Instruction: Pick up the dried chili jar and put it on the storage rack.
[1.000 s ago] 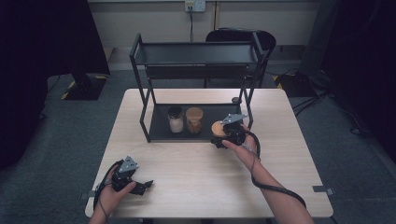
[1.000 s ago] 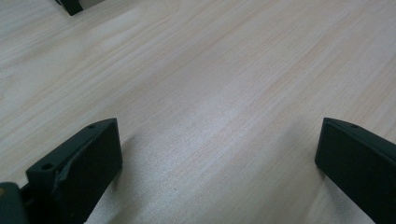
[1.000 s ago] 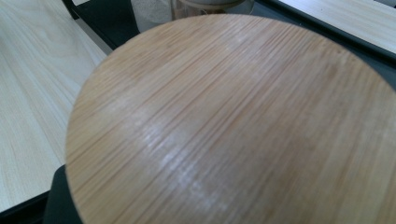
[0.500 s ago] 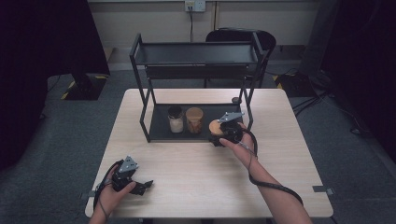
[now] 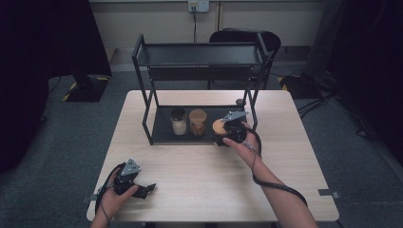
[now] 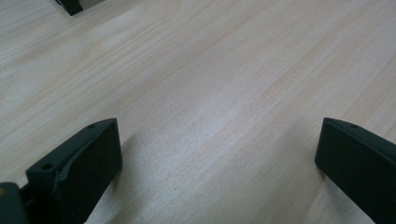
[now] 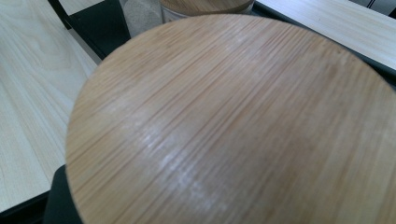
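Since a moment ago, the right gripper (image 5: 223, 133) has carried the jar with the wooden lid (image 5: 219, 127) a little to the left, along the front of the rack's bottom shelf (image 5: 164, 135), its jaws closed on it. Near the table's (image 5: 199, 175) front edge, the left gripper (image 5: 145, 189) rests wide open, holding nothing.

Soft overhead light falls evenly on the tabletop (image 5: 199, 175), while the room's left and right sides sink into darkness. The bamboo lid (image 7: 233, 126) shows pale glare streaks; the black jaws cast faint, blurred shadows.
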The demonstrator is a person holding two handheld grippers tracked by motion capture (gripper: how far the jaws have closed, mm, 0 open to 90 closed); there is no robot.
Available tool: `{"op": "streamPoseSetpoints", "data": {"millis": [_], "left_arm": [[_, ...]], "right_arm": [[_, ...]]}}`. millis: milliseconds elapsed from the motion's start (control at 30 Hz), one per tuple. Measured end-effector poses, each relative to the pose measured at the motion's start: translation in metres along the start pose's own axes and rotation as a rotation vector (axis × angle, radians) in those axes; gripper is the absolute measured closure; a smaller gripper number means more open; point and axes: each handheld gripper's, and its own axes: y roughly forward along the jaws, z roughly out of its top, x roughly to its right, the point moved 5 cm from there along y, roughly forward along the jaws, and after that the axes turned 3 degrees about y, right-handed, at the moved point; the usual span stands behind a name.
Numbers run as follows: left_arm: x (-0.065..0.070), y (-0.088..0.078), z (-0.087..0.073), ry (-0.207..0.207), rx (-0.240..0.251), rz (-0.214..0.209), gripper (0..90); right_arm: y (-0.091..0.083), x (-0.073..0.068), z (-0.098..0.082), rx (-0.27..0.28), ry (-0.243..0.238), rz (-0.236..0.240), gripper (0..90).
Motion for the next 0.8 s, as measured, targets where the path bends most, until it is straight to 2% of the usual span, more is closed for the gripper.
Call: {"op": "streamPoseSetpoints", "data": {"millis": [800], "left_arm": [[0.0002,0.0001,0.0,-0.002,0.001,0.0,0.2]], "right_arm": [[0.0043,0.0025,0.0054,-0.007,0.012,-0.006,25.5]]}}
